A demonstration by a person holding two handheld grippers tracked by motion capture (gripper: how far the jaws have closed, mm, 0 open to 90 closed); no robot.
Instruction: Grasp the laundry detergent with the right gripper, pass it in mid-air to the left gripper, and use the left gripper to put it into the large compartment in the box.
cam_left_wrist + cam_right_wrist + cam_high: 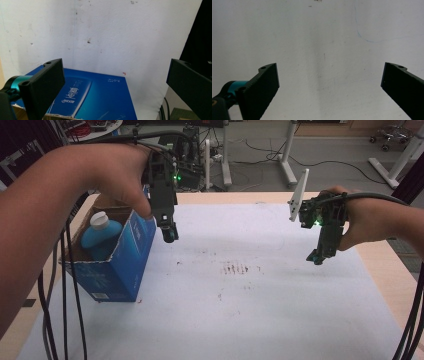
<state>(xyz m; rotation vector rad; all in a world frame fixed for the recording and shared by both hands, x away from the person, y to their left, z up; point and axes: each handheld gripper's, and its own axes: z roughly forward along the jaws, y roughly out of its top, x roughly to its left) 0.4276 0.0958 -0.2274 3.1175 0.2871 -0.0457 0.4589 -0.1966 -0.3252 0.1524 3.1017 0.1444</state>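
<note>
Even, fairly bright overhead light; soft shadows on the white sheet [260, 310]; gripper views look slightly soft.

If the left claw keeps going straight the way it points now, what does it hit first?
Probably the blue box: the left claw points down with its jaws open, over the box's side and the white table cover. Depth is unclear; it could slip past the box onto the cover.

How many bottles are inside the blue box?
1: a blue bottle with a white cap stands inside the open blue box at the table's left, beside the left tool. More may be hidden behind the walls.
</note>
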